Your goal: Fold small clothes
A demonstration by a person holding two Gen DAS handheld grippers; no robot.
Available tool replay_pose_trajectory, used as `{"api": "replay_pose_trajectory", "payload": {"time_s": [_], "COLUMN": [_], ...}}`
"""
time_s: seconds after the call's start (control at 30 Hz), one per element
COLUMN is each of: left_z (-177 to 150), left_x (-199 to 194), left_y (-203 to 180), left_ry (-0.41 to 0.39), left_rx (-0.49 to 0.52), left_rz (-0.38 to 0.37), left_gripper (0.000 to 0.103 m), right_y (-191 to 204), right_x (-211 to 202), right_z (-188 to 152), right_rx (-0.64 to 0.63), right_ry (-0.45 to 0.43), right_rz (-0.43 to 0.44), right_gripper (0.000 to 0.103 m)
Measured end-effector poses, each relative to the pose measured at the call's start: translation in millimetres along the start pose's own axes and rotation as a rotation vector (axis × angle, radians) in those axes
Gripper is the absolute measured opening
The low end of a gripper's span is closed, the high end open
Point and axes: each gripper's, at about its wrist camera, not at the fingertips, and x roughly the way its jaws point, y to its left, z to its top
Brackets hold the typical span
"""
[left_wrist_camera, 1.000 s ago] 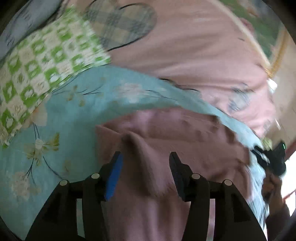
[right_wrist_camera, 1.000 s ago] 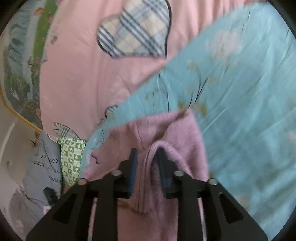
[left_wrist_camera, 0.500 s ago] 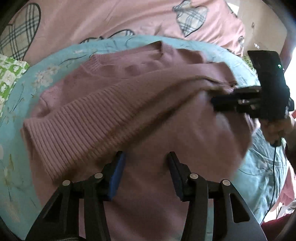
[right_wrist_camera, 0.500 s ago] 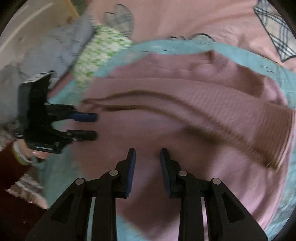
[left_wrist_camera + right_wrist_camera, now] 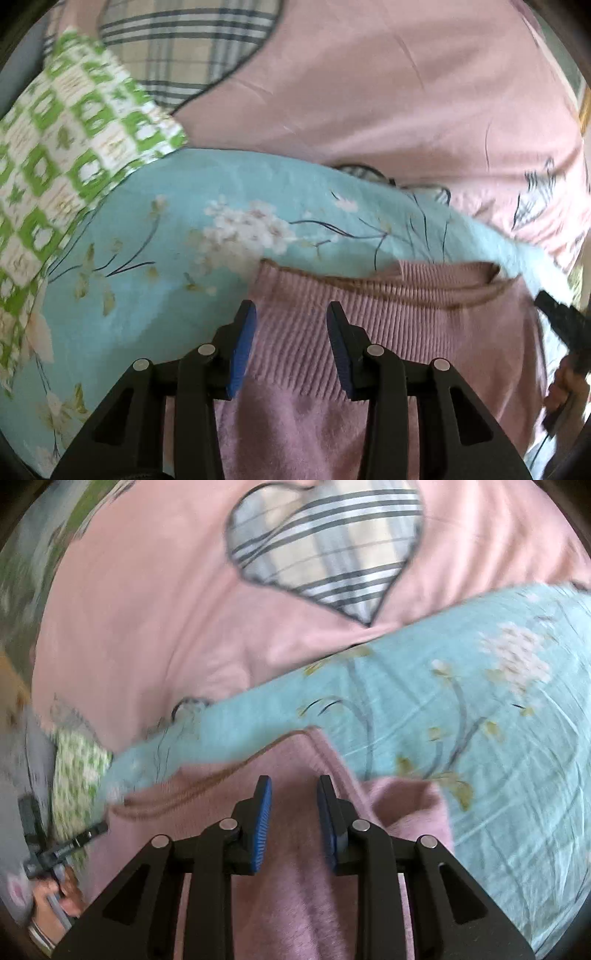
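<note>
Spread across the near part of the blue floral sheet (image 5: 147,266) on the bed — pink knit sweater (image 5: 406,317), long axis left to right. Left gripper (image 5: 291,347) half open, closing over the ribbed hem; right gripper (image 5: 293,823) narrowly parted over knit — grip unclear.

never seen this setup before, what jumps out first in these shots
A mauve knit sweater fills the foreground of both views, lying on a turquoise floral cloth. Behind it spreads a pink bedsheet with a big plaid heart. A green-and-white checked cloth lies at the far left in the left wrist view.
</note>
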Motion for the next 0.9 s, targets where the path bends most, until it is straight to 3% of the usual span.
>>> {"api": "replay_pose_trajectory", "payload": {"time_s": [0.2,0.37,0.5,0.6,0.7,0.8,0.9], "left_z": [-44,-100,-147,-174,-194,-200,-203], "left_x": [-41,-84,-114,-119,-105,-105,-125], "left_y": [9,9,3,7,19,27,31], "left_ry": [-0.013,-0.021,-0.019,0.011,0.077,0.078,0.059], "left_rx": [-0.002,-0.012,-0.015,-0.022,-0.013,-0.003,-0.046], "left_rz": [-0.02,-0.063,-0.141,-0.148,-0.061,-0.017,-0.009], "left_gripper": [0.045,0.045,0.045,0.045,0.041,0.036,0.042], "right_y": [11,19,15,2,-21,-30,-27], "right_x": [-54,-75,-91,-95,-94,-107,-122], "right_z": [-17,-53,-94,-123,-139,-140,-137], "right_rx": [-0.06,-0.107,-0.133,-0.175,-0.177,-0.163,-0.159], "right_ry": [-0.042,0.035,0.12,0.199,0.268,0.25,0.215], "right_rz": [0.049,0.084,0.108,0.042,-0.085,-0.095,-0.153], "right_gripper": [0.036,0.038,0.038,0.038,0.038,0.038,0.038]}}
